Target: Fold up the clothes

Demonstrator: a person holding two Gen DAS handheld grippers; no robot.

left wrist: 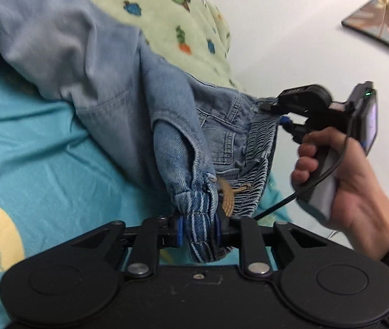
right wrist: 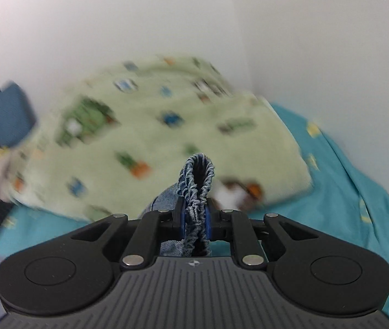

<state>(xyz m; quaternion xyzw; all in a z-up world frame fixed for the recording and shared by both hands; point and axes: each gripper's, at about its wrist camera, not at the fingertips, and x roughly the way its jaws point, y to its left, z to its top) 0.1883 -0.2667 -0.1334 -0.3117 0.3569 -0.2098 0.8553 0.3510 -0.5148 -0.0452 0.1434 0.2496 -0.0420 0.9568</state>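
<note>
Left gripper (left wrist: 198,229) clamped on jeans (left wrist: 128,87) waistband – right gripper (right wrist: 195,223) pinching its elastic edge (green blanket (right wrist: 145,126) ahead).

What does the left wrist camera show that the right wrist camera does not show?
Only the left wrist view shows the person's right hand holding the right gripper, the long pale blue denim trouser legs, the tan drawstring and a framed leaf picture. Only the right wrist view shows a dark blue box-like object at the left edge. Both show the elastic denim waistband clamped in a gripper, the pale green printed blanket and the turquoise bed sheet. The left gripper appears in its own view only.
</note>
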